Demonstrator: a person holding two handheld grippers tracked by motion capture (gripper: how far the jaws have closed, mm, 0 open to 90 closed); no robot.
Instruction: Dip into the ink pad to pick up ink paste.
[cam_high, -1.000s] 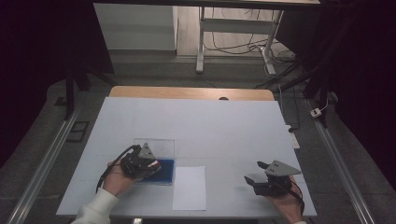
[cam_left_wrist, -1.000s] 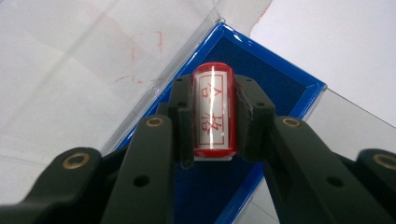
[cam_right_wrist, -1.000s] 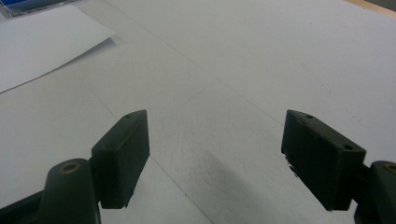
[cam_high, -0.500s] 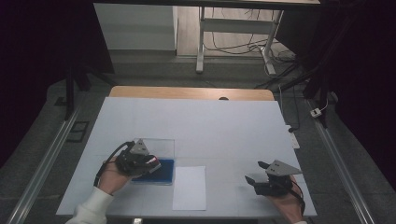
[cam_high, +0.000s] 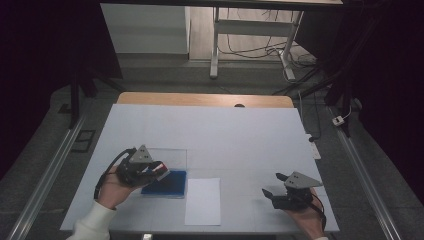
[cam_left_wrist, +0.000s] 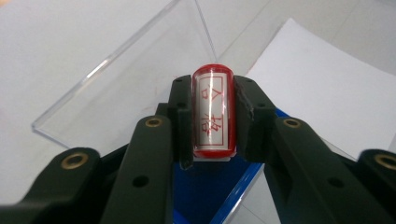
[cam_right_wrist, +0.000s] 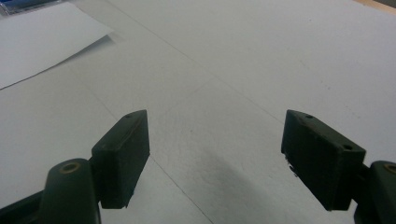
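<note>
While clamped between the jaws of the left gripper (cam_left_wrist: 212, 154), a red stamp (cam_left_wrist: 213, 112) held just above blue pad (cam_high: 166, 183), near left of table (cam_high: 240, 130); right gripper (cam_right_wrist: 217, 158) jaws apart, holding nothing, near right

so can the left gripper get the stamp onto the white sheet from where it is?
Probably yes. The left gripper is shut on the stamp above the blue pad, and the white sheet lies right beside the pad with nothing between; the right gripper sits well clear.

Red Chinese characters on stamp (cam_left_wrist: 213, 112)
</note>
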